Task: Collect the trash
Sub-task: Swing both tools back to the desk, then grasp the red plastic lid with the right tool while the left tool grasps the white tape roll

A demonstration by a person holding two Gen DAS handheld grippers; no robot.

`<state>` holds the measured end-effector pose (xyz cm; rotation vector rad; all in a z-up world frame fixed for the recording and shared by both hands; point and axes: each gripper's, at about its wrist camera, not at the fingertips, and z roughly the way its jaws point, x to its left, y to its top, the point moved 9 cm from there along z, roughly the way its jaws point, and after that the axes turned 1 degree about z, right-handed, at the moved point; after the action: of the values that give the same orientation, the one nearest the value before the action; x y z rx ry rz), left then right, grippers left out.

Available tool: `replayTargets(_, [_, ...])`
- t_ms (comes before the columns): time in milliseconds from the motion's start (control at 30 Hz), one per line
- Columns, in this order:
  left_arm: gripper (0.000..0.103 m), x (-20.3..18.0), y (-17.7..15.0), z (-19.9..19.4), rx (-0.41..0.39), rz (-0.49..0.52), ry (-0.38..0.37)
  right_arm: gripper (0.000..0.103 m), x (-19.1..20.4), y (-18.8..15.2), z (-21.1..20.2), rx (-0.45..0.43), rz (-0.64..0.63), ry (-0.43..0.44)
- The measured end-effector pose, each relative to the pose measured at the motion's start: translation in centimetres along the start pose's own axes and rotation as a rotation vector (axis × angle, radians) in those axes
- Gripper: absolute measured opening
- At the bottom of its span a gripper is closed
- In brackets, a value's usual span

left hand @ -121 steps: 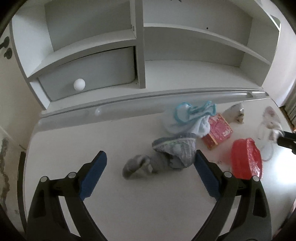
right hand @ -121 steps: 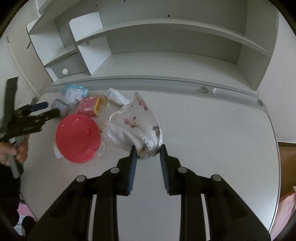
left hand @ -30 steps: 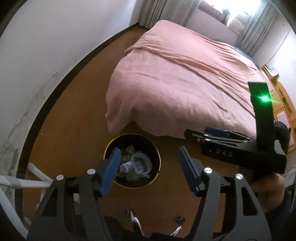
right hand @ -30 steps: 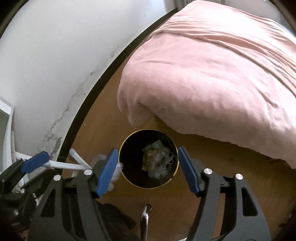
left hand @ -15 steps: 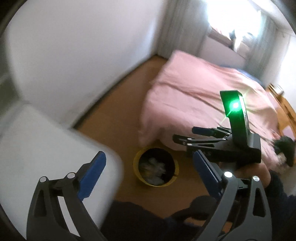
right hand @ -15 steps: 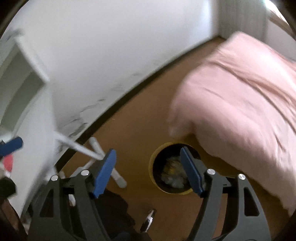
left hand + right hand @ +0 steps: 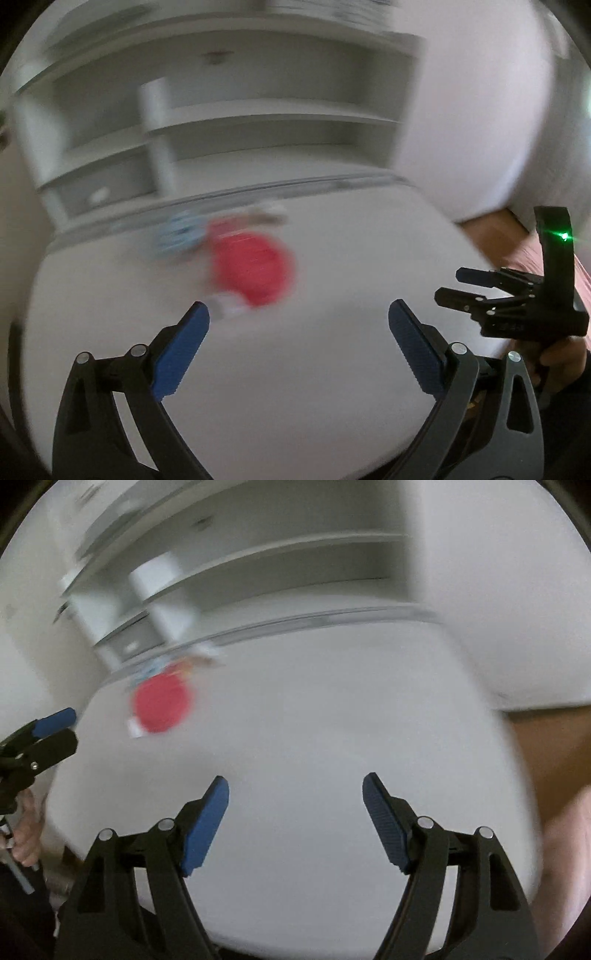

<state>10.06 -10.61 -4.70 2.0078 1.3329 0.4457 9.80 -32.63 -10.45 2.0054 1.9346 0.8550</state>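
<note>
Trash lies in a blurred cluster ahead of both grippers, toward the back of the white desk (image 7: pixel 295 387): a red round lid (image 7: pixel 253 267) nearest, a pale blue crumpled piece (image 7: pixel 177 236) just left of it, and a smaller red-and-white scrap (image 7: pixel 240 221) behind, too smeared to name. From the left gripper (image 7: pixel 297 328) the lid sits just ahead and slightly left of centre; from the right gripper (image 7: pixel 295 805) the same lid (image 7: pixel 160 707) is well ahead and far to the left. Both grippers hang with jaws spread wide and nothing between the pads, which suits a fresh approach: each is free to take a piece. The left one looks better placed for the lid, being nearer and almost lined up.

Behind the cluster runs a raised ledge and a shelf unit (image 7: pixel 258 129) with a small drawer (image 7: pixel 99 192). Nothing stands between grippers and trash; the ledge may limit reach behind the far scrap.
</note>
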Motion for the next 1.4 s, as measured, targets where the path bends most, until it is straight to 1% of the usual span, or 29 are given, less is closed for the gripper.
replayTargets(100, [0.095,5.1,-1.5,-1.0,0.009,-0.084,0.062,0.072,4.4,1.9,3.2,0.041,-0.065,0.065])
replayTargets(167, [0.095,7.9,-2.4,-1.5,0.015,-0.118,0.079,0.073,7.3,3.3,5.3,0.063,-0.094,0.100])
replayTargets(267, [0.095,9.6,-3.3,-1.8,0.020,-0.144,0.100,0.073,10.7,4.5,7.6,0.093,-0.130,0.133])
replayTargets(367, [0.095,10.8,-3.6,-1.9,0.008,-0.158,0.120,0.073,12.7,5.5,10.0,0.129,-0.141,0.157])
replayTargets(467, [0.095,11.2,-3.9,-2.0,0.012,-0.149,0.121,0.073,14.0,6.2,11.5,0.154,-0.147,0.177])
replayTargets(500, [0.095,11.4,-3.9,-1.9,0.012,-0.144,0.119,0.075,14.3,6.4,11.9,0.155,-0.151,0.178])
replayTargets(600, [0.095,11.6,-3.7,-1.4,0.018,-0.131,0.117,0.076,15.0,7.1,13.0,0.147,-0.169,0.137])
replayTargets(733, [0.095,11.3,-3.2,0.0,0.026,-0.124,0.092,0.077,14.8,7.3,13.6,0.158,-0.179,0.127])
replayTargets(833, [0.095,10.9,-2.7,1.3,0.040,-0.107,0.077,0.080,14.6,7.6,14.2,0.175,-0.161,0.139])
replayTargets(967, [0.095,10.0,-2.5,2.7,0.052,-0.093,0.048,0.080,14.8,7.8,14.7,0.179,-0.173,0.150])
replayTargets(1100, [0.095,9.7,-2.5,3.6,0.058,-0.085,0.050,0.078,14.5,7.8,13.7,0.150,-0.193,0.130])
replayTargets(1200, [0.095,9.1,-2.3,4.6,0.070,-0.075,0.032,0.078,13.7,8.0,12.4,0.125,-0.176,0.133])
replayTargets(1267, [0.095,8.2,-2.0,5.8,0.083,-0.051,0.019,0.078,13.2,8.0,11.7,0.126,-0.156,0.154])
replayTargets(1333, [0.095,7.4,-1.7,6.8,0.093,-0.034,0.016,0.078,12.5,7.9,10.8,0.112,-0.136,0.146])
replayTargets(1400, [0.095,6.2,-1.5,8.0,0.104,-0.011,-0.008,0.078,11.8,7.7,10.0,0.103,-0.131,0.138])
